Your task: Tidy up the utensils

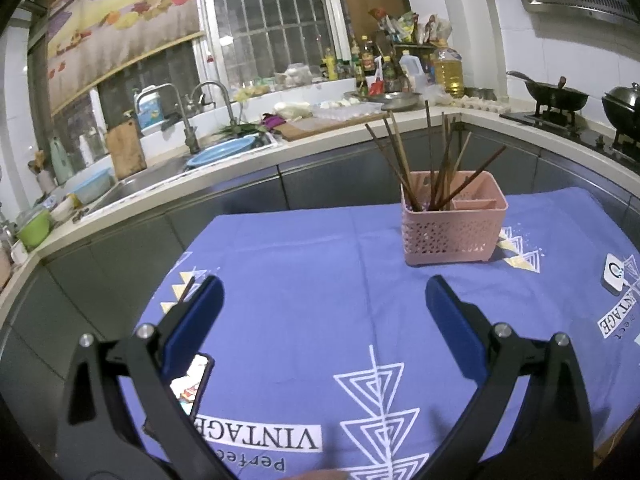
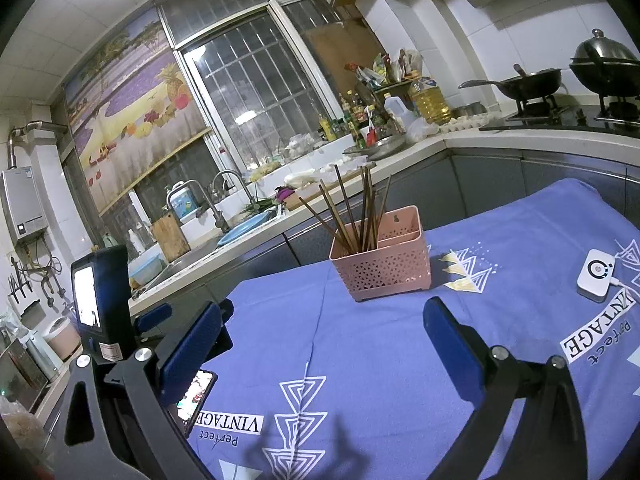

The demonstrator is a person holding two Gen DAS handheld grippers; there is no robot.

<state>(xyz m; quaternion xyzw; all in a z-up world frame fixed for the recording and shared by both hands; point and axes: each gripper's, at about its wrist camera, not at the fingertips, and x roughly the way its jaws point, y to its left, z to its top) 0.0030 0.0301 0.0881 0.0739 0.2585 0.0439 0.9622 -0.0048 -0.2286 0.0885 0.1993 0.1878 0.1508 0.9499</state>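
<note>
A pink perforated utensil basket [image 1: 454, 236] [image 2: 384, 272] stands on the blue tablecloth [image 1: 304, 264] [image 2: 360, 340], with several dark brown chopsticks [image 1: 434, 168] [image 2: 362, 208] upright in its left compartment. Its smaller right compartment looks empty. My left gripper [image 1: 325, 296] is open above the cloth, short of the basket, with nothing between its fingers. A thin dark stick [image 1: 186, 290], possibly a chopstick, lies just outside its left finger. My right gripper [image 2: 325, 316] is also open and empty, nearer than the basket.
A phone [image 1: 192, 384] [image 2: 196, 396] with a lit screen lies at the cloth's near left. A small white device [image 1: 614, 274] [image 2: 596, 274] sits on the right. Behind the table run a steel-fronted counter with a sink [image 1: 160, 176], bottles and a stove with woks [image 2: 532, 80].
</note>
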